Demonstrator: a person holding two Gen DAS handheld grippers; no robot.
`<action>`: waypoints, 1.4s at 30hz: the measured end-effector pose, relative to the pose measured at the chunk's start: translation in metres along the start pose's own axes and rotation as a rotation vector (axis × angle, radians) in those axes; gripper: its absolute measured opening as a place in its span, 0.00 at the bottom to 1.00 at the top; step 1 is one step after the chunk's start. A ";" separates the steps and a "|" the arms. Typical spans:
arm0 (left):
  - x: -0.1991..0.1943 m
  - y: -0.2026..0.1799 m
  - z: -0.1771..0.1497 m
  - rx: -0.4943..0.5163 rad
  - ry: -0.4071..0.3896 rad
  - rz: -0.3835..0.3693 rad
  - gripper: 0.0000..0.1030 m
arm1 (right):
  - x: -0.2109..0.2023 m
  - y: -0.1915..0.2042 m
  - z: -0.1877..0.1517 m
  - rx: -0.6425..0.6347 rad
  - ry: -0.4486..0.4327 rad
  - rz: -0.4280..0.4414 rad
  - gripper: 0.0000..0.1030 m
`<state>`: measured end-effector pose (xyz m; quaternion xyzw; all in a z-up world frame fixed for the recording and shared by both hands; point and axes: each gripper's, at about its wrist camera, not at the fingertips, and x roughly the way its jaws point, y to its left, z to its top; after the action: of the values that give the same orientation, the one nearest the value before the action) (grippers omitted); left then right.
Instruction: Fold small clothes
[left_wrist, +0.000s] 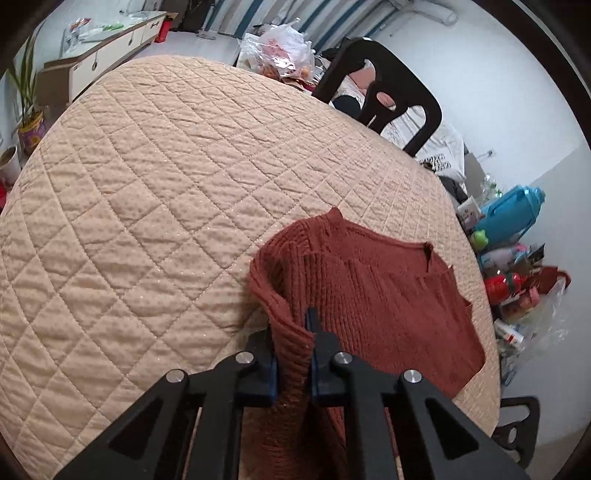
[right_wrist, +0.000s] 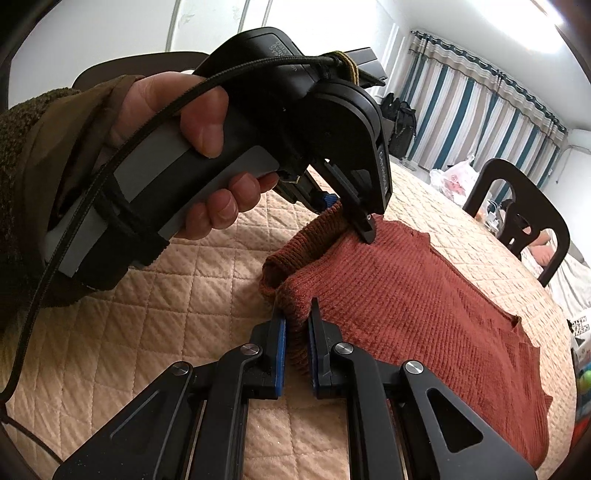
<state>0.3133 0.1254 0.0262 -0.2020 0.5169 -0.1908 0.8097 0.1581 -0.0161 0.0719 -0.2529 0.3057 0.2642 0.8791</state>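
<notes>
Left wrist view
Left gripper (left_wrist: 293, 332): fingers clenched on a raised fold of the sweater's edge; knit fabric fills the gap between the blue pads.
Sweater (left_wrist: 376, 295): rust-red ribbed knit, lying on the near right part of the surface, its neckline toward the far side and its near left edge lifted into the fingers.
Surface (left_wrist: 155, 192): round, covered with a beige quilted cloth.
Chair (left_wrist: 384, 92): dark, with a cut-out back, at the far right rim of the surface.
Plastic bags (left_wrist: 280, 48): clear and white, heaped at the far rim.
Floor clutter (left_wrist: 513, 221): a blue jug and small bottles and boxes by the wall on the right.

Right wrist view
Right gripper (right_wrist: 297, 332): fingers clenched on a bunched, rolled edge of the sweater (right_wrist: 406, 295) at its near left corner.
Left gripper from outside (right_wrist: 347, 218): tilted down, its tips closed on a ridge of the same edge, further along than the right one's grip.
Hand (right_wrist: 177, 147): wrapped around the left gripper's grey handle, a brown fuzzy sleeve (right_wrist: 44, 166) at the wrist.
Sweater's place: spread to the right across the quilted surface (right_wrist: 129, 314), flat except along the pinched left edge.
Curtains (right_wrist: 472, 110): striped blue and white, in the background.
</notes>
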 end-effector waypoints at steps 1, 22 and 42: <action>-0.002 0.001 0.000 -0.010 -0.004 -0.004 0.13 | -0.001 0.000 0.001 0.001 -0.003 0.000 0.09; -0.071 -0.039 -0.019 0.017 -0.108 0.024 0.13 | -0.053 -0.007 0.004 0.078 -0.167 0.035 0.08; -0.030 -0.156 -0.007 0.114 -0.099 -0.011 0.13 | -0.100 -0.072 -0.040 0.272 -0.220 -0.019 0.08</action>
<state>0.2797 0.0084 0.1277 -0.1676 0.4634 -0.2138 0.8435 0.1193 -0.1237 0.1319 -0.1039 0.2380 0.2382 0.9359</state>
